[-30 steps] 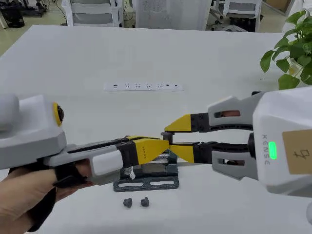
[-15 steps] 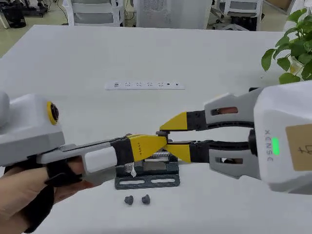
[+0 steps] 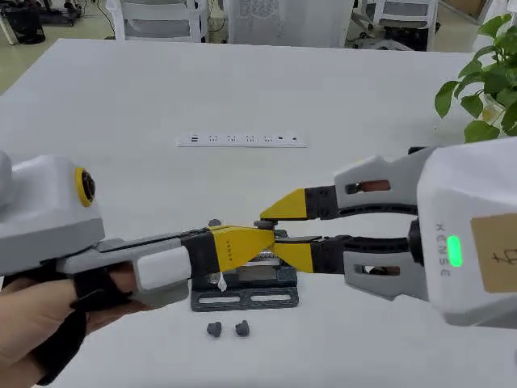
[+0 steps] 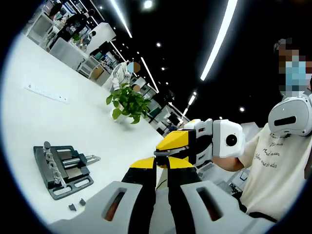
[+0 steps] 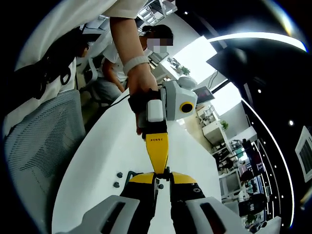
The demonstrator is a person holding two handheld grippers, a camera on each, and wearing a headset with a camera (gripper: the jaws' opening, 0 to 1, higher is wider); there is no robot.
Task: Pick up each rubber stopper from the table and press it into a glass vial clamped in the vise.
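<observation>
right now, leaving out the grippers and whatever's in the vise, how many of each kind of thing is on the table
rubber stoppers: 2
vise: 1
power strip: 1
plant: 1
total: 5

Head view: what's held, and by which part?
A small dark stopper sits where the left tongs and right tongs meet tip to tip; which pair grips it, and where, cannot be told.
</observation>
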